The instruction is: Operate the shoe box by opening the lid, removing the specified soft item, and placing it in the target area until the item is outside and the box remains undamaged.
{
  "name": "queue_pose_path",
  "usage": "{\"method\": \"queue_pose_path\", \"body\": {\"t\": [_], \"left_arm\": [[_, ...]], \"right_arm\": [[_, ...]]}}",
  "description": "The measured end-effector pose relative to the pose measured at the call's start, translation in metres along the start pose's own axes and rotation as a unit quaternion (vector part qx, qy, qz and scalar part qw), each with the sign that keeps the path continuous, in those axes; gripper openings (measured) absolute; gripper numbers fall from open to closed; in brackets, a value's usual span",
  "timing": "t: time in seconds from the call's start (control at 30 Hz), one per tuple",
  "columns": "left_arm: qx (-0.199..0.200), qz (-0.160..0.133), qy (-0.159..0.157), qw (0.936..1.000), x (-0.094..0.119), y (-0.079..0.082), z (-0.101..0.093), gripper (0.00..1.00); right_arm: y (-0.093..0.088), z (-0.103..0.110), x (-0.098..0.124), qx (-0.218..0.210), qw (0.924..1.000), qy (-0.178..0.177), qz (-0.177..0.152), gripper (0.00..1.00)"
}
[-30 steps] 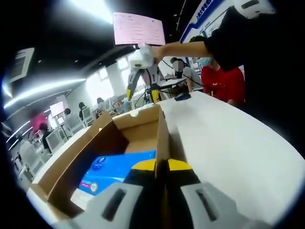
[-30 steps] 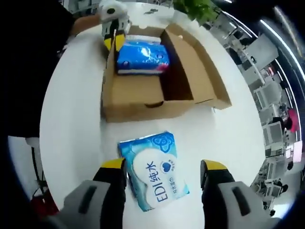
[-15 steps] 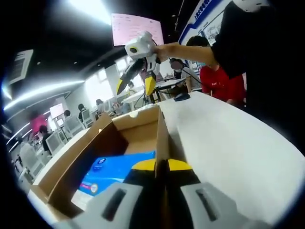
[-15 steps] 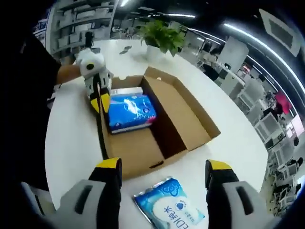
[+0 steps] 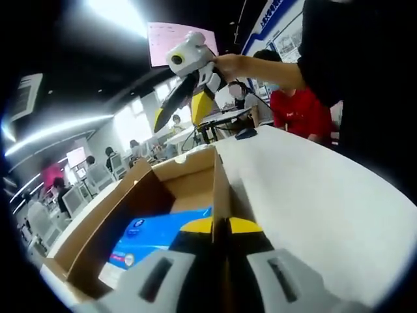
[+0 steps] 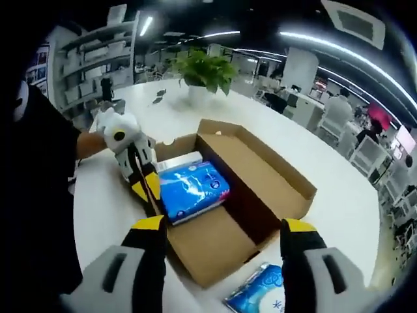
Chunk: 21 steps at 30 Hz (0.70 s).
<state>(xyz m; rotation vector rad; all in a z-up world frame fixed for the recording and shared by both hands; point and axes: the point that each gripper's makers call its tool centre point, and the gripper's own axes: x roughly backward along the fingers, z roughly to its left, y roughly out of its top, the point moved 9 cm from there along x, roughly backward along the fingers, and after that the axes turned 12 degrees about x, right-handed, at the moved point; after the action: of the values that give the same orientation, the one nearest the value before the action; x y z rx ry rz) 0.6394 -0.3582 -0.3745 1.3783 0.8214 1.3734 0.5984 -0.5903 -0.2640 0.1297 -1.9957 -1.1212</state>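
My left claw (image 6: 144,186) is clamped on the box (image 6: 260,195) wall to steady it, right claw (image 6: 221,235) jaws apart above, wipes pack (image 6: 260,297) out on the bench (image 6: 339,215) just below it.

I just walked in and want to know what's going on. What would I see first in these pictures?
First, the open cardboard box in the middle of the white table, with a blue packet lying inside it. The left tongs are pinched shut on the box's near wall beside that packet. A second blue packet lies on the table outside the box, between the open right tongs.
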Motion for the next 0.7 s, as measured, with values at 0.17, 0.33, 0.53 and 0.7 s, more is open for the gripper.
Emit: {"method": "queue_pose_path", "body": {"t": [0.17, 0.33, 0.53, 0.7], "left_arm": [[0.001, 0.001, 0.001, 1.0, 0.0, -0.001, 0.001, 0.06], [-0.007, -0.001, 0.001, 1.0, 0.0, -0.002, 0.0, 0.06], [-0.016, -0.003, -0.002, 0.9999, -0.001, -0.002, 0.0, 0.06], [-0.016, -0.004, -0.005, 0.9998, -0.001, -0.002, 0.001, 0.05]], "right_arm": [[0.01, 0.014, -0.016, -0.079, 0.9961, -0.015, -0.038, 0.73], [0.015, 0.031, -0.029, -0.125, 0.9914, 0.006, -0.039, 0.72], [0.019, 0.041, -0.035, -0.147, 0.9886, 0.004, -0.03, 0.72], [0.015, 0.044, -0.049, -0.175, 0.9844, -0.003, -0.018, 0.72]]}}
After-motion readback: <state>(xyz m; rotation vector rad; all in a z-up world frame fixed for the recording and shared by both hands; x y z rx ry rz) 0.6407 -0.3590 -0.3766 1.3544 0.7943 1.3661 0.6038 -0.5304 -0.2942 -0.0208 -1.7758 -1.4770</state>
